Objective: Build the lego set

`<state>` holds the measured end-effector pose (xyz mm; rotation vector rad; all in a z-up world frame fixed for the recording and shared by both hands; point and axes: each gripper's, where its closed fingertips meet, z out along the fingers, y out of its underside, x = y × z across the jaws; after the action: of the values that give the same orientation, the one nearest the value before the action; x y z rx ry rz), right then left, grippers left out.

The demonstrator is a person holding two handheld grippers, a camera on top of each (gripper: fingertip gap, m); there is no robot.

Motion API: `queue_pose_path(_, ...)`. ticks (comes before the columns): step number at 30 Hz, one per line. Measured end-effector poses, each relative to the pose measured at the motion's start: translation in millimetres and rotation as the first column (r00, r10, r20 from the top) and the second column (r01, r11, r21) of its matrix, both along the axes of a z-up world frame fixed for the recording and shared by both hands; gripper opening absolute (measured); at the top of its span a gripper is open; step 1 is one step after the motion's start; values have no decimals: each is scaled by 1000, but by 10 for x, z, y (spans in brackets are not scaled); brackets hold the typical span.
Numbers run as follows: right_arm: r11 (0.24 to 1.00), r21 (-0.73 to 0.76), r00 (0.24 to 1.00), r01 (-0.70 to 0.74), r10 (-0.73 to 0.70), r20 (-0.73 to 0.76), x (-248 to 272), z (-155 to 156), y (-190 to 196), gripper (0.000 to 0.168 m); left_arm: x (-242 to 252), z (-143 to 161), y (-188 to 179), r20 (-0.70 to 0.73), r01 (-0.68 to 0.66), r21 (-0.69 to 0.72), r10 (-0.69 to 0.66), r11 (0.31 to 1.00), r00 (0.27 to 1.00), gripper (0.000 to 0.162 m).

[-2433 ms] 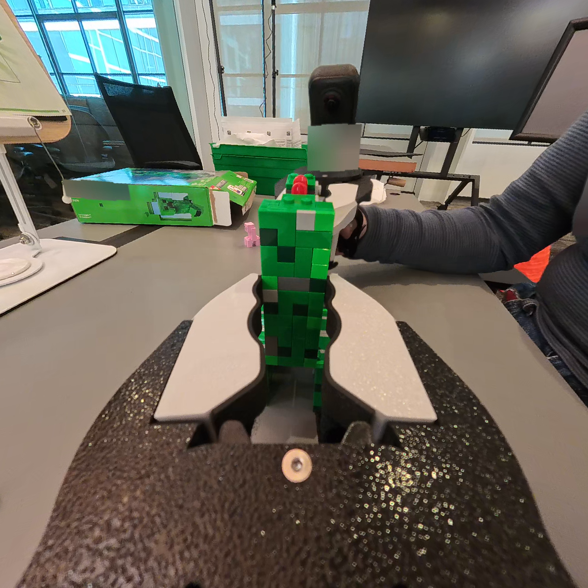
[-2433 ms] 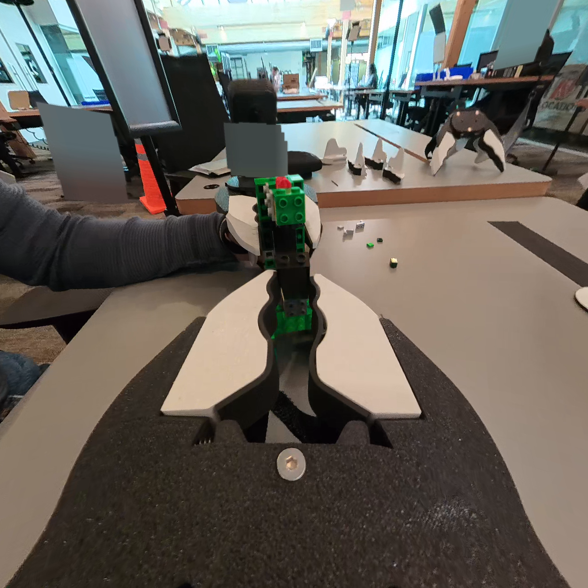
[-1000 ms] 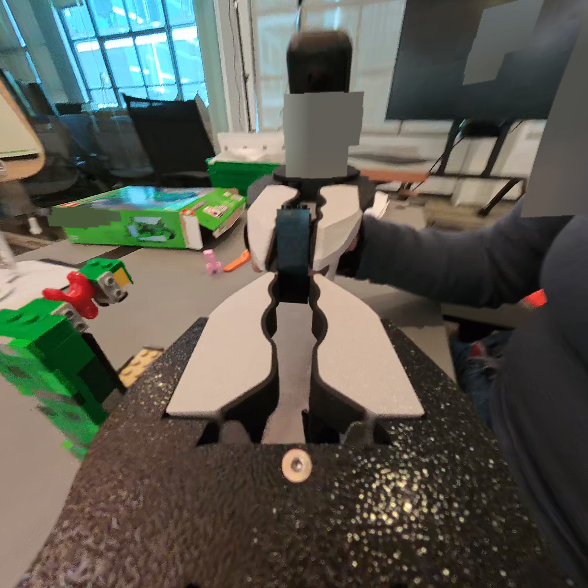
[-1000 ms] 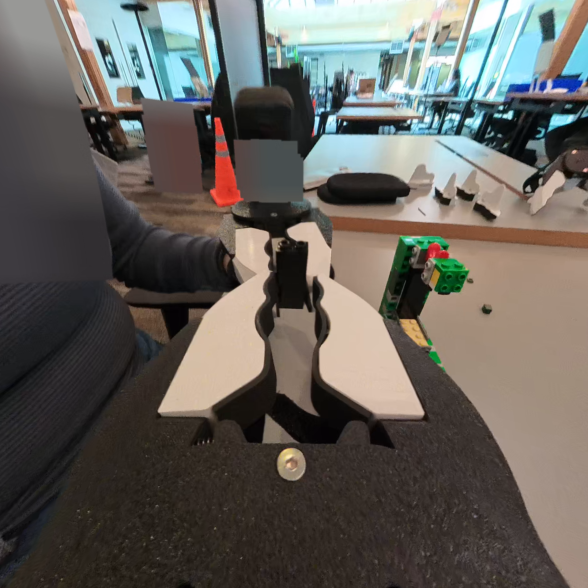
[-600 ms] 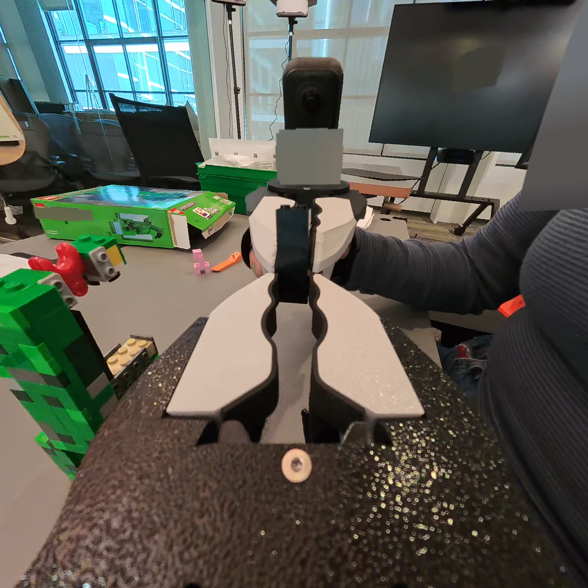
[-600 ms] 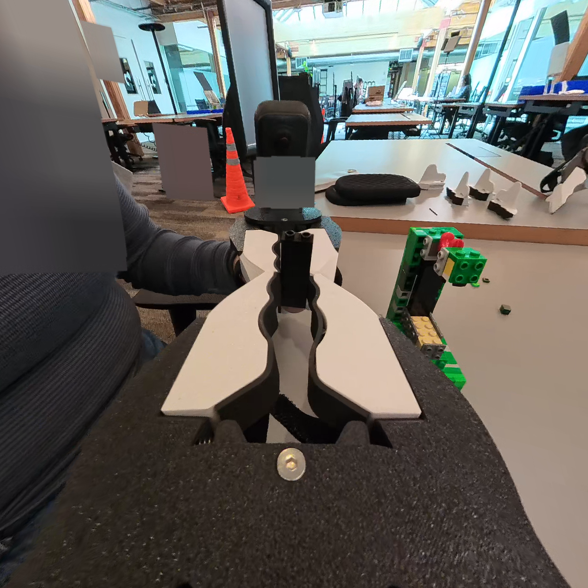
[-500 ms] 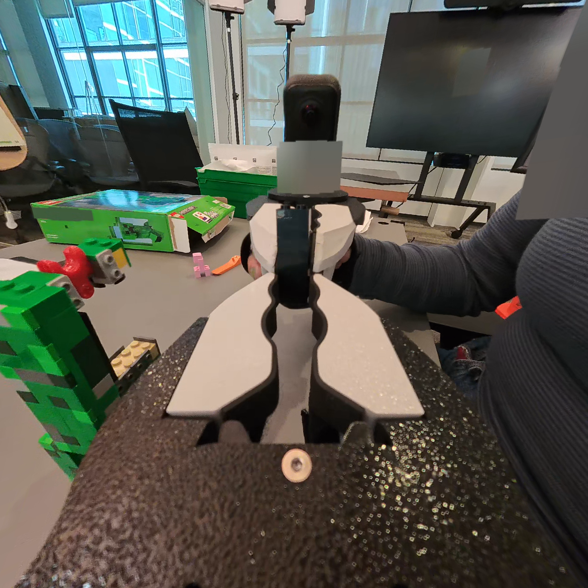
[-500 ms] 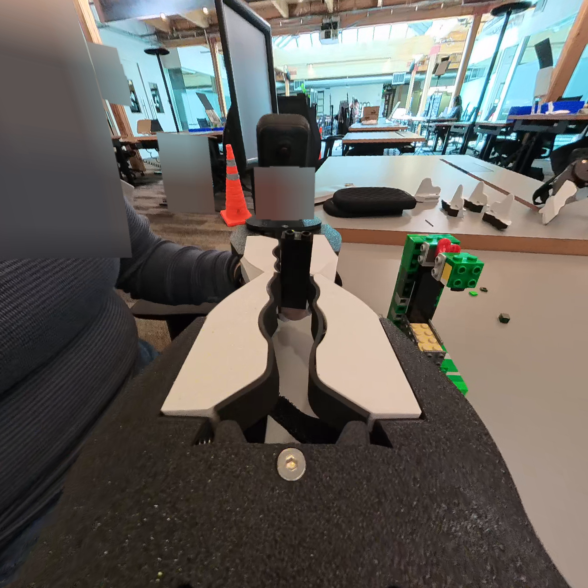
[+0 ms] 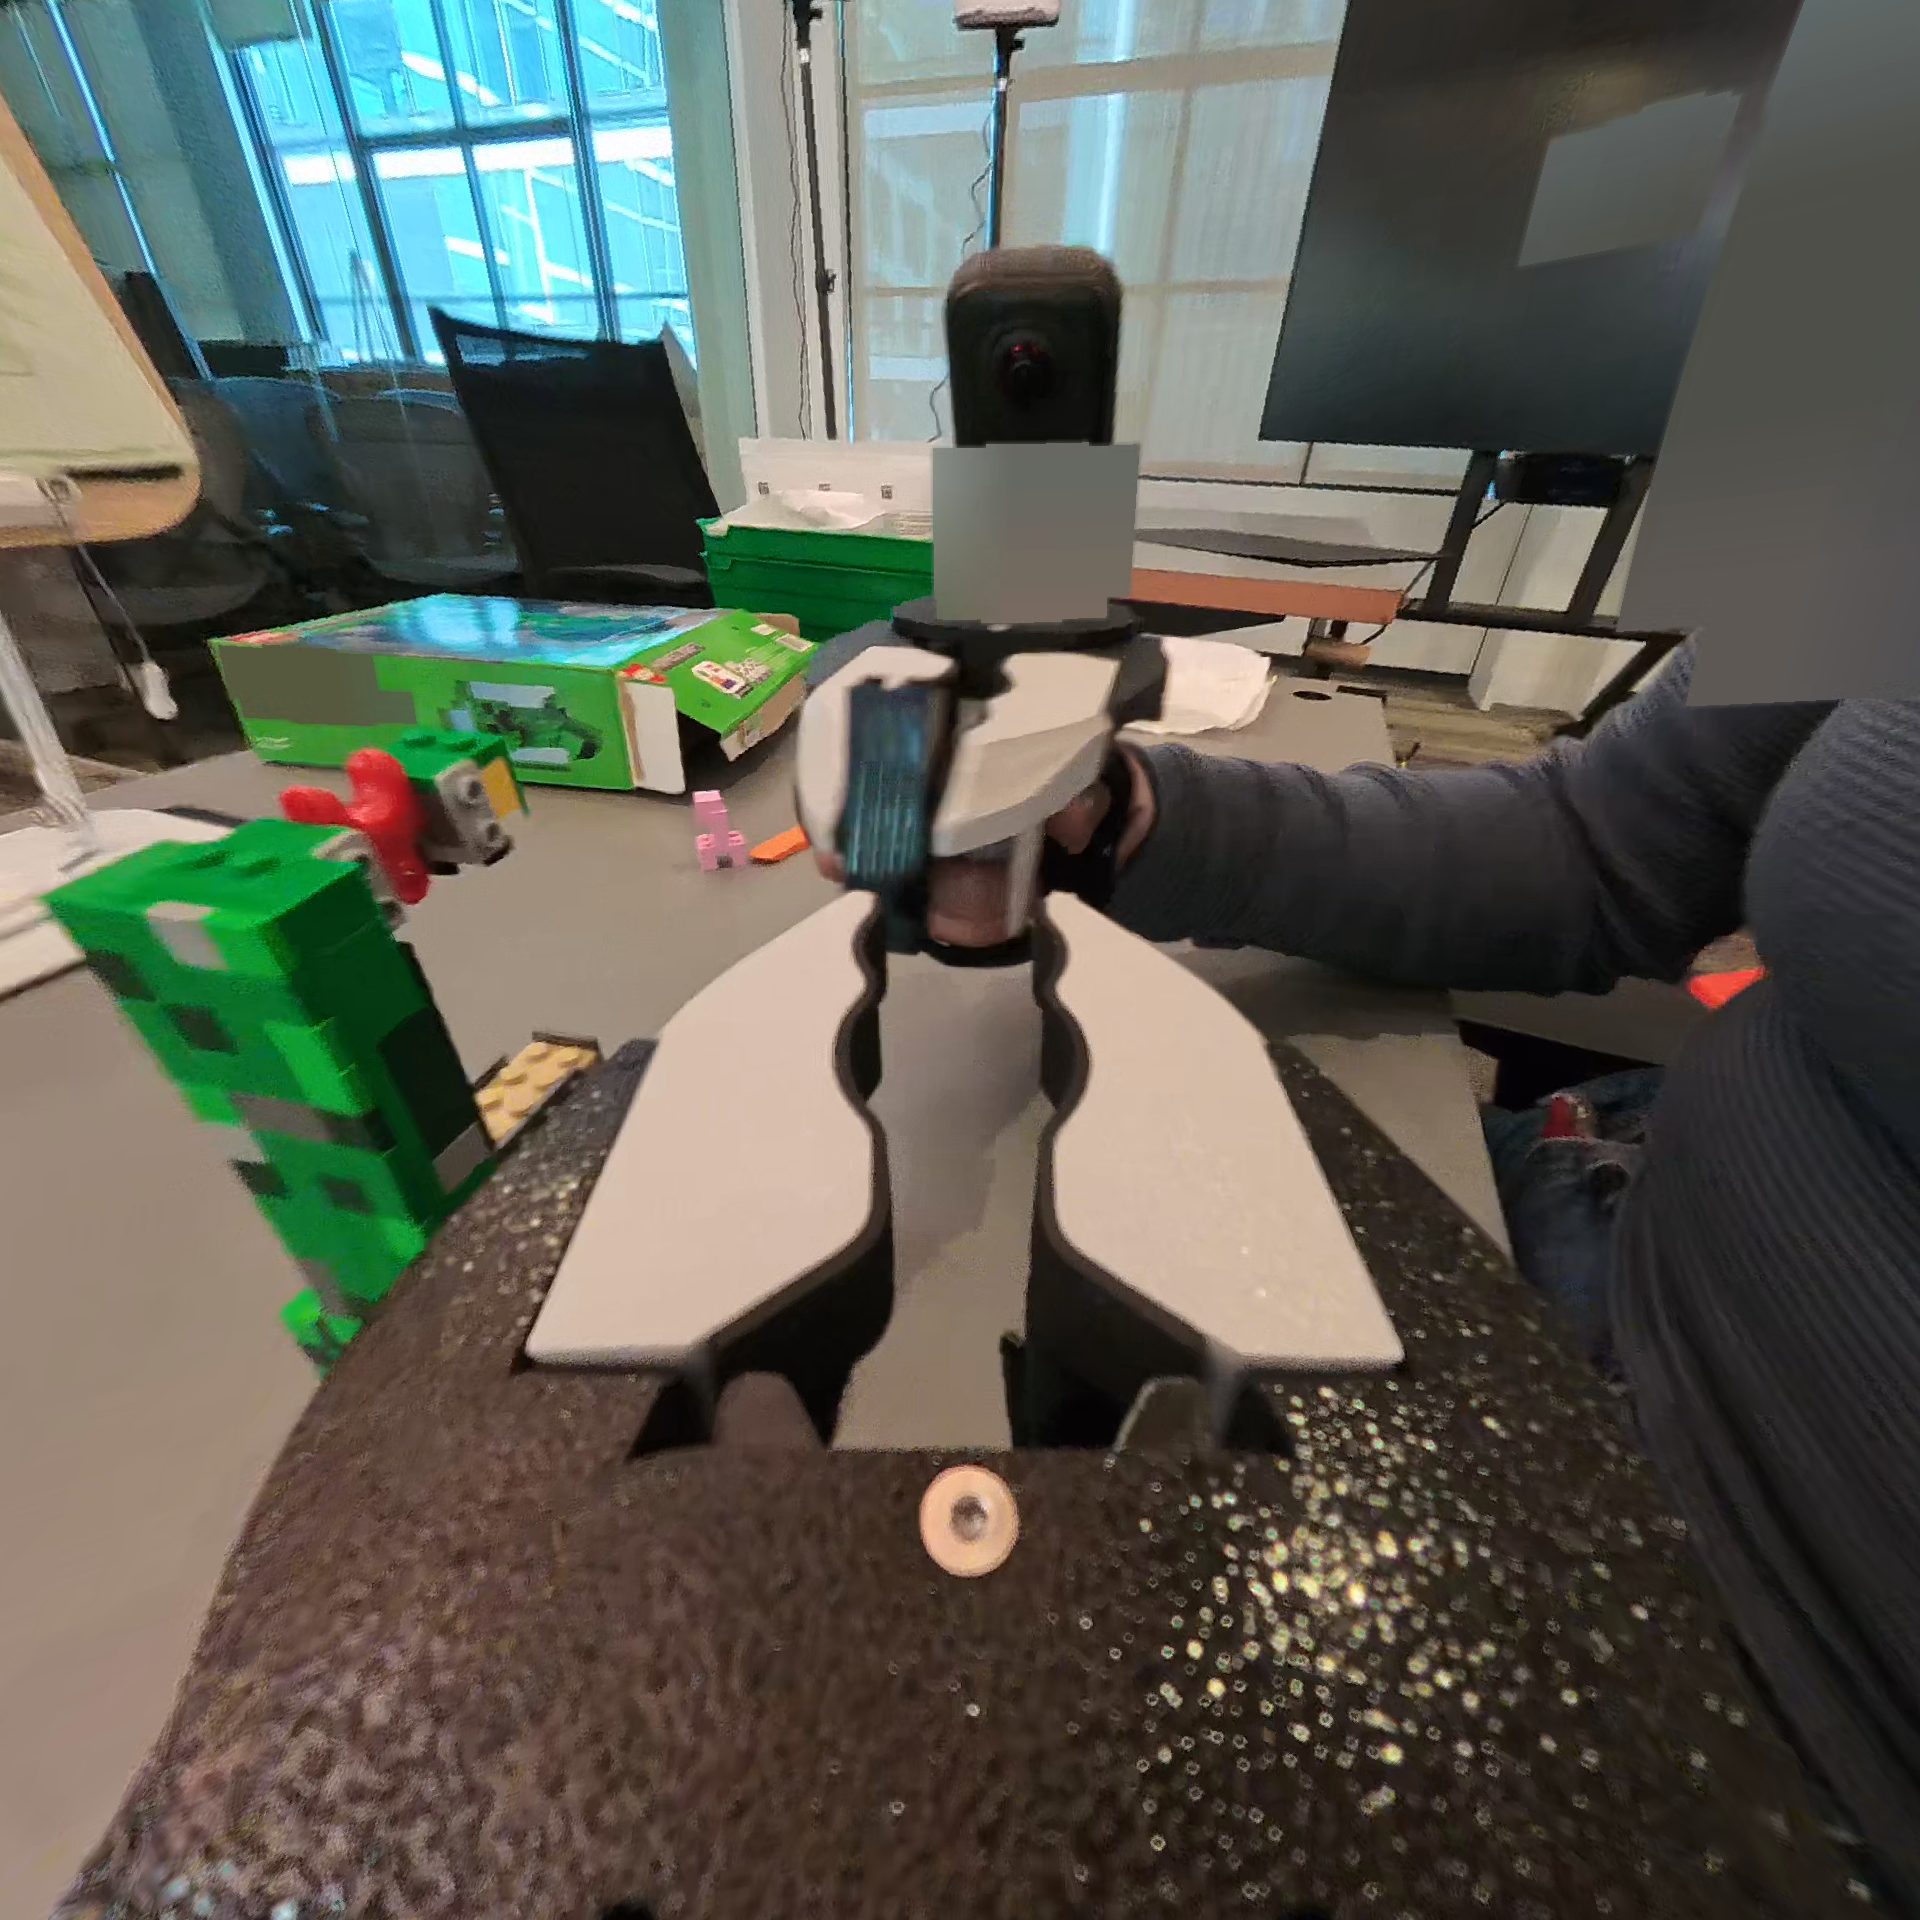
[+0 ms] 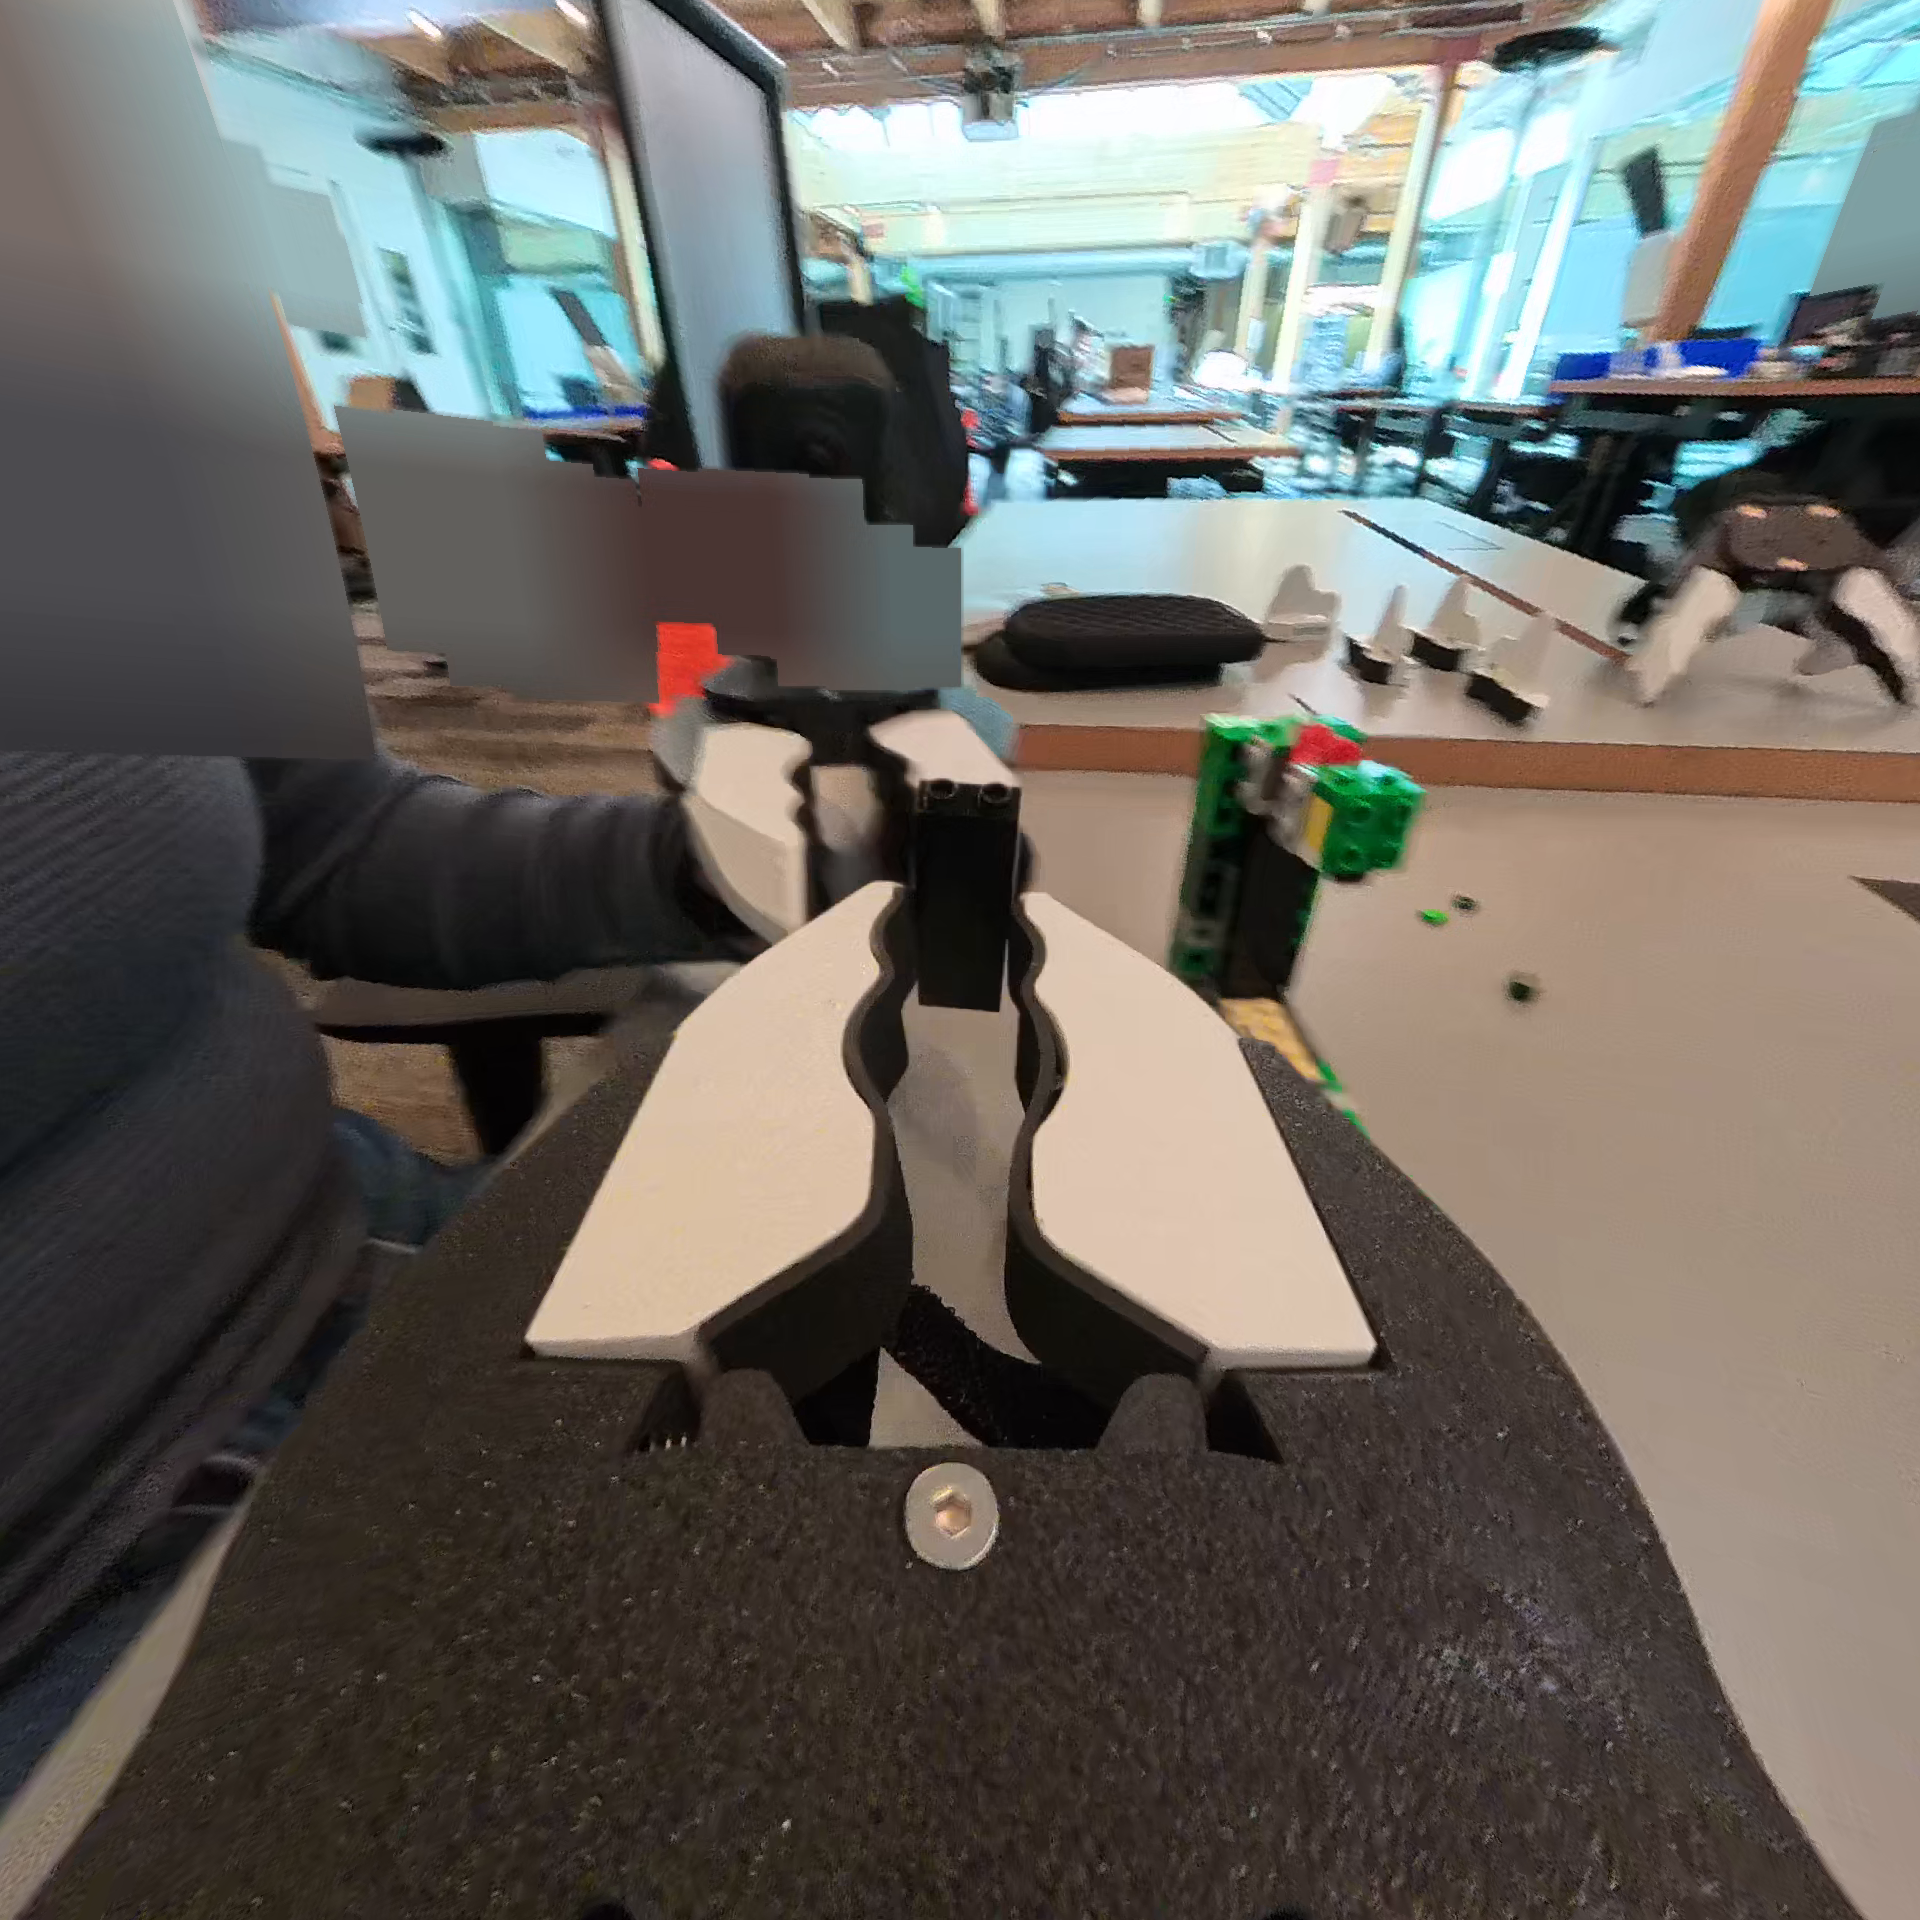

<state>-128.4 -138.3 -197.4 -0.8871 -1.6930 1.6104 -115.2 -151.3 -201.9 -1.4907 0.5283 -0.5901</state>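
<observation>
A tall black brick (image 10: 961, 894) stands upright between the fingertips of my right gripper (image 10: 961, 914), which is shut on it. In the left wrist view the same brick (image 9: 883, 790) shows tilted in the right gripper (image 9: 935, 769) facing me. My left gripper (image 9: 951, 925) is open, its tips just below that brick and apart from it. The left gripper also shows in the right wrist view (image 10: 831, 800), behind the brick. A green brick figure (image 9: 281, 1039) with a red and grey head stands on the table to my left; it also shows in the right wrist view (image 10: 1247, 862).
A tan plate (image 9: 530, 1081) lies at the figure's foot. A green set box (image 9: 499, 686), a pink piece (image 9: 715, 831) and an orange piece (image 9: 779, 844) lie beyond. Small loose pieces (image 10: 1434, 914) lie on the table. Spare fingers (image 10: 1434, 644) and a black pad (image 10: 1122, 634) sit on the far table. My left and right fingertips are right by each other.
Both grippers were shut on the black brick. My left gripper has opened and let it go; the right gripper keeps it and has tilted slightly away.
</observation>
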Motion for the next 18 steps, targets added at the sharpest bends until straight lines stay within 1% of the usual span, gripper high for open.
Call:
queue_pose_path(1,999,28,999,32,-32,11,-36,-49,89,16,-51,27,-31,-4,-12,26,13,1000,1000,22)
queue_pose_path(3,997,53,997,62,-64,44,-95,-119,238,16,-211,65,-51,-11,-73,61,74,995,997,22)
queue_pose_path(6,994,65,994,85,-89,63,-167,-142,404,16,-480,88,-37,-39,-159,76,162,984,986,23)
queue_pose_path(10,989,129,987,69,-86,132,-243,-263,495,16,-810,135,31,-61,-233,89,238,969,969,33)
queue_pose_path(12,988,148,979,37,-65,193,-261,-328,496,16,-923,51,107,-68,-235,40,237,971,969,45)
queue_pose_path(14,983,184,965,9,-56,256,-277,-382,502,16,-966,-91,188,-66,-201,-39,199,979,978,57)
queue_pose_path(16,975,220,948,-11,-60,312,-303,-402,514,16,-964,-227,263,-62,-158,-99,153,982,986,65)
queue_pose_path(18,966,255,929,-37,-61,365,-326,-404,508,16,-930,-334,323,-69,-118,-144,109,983,992,69)
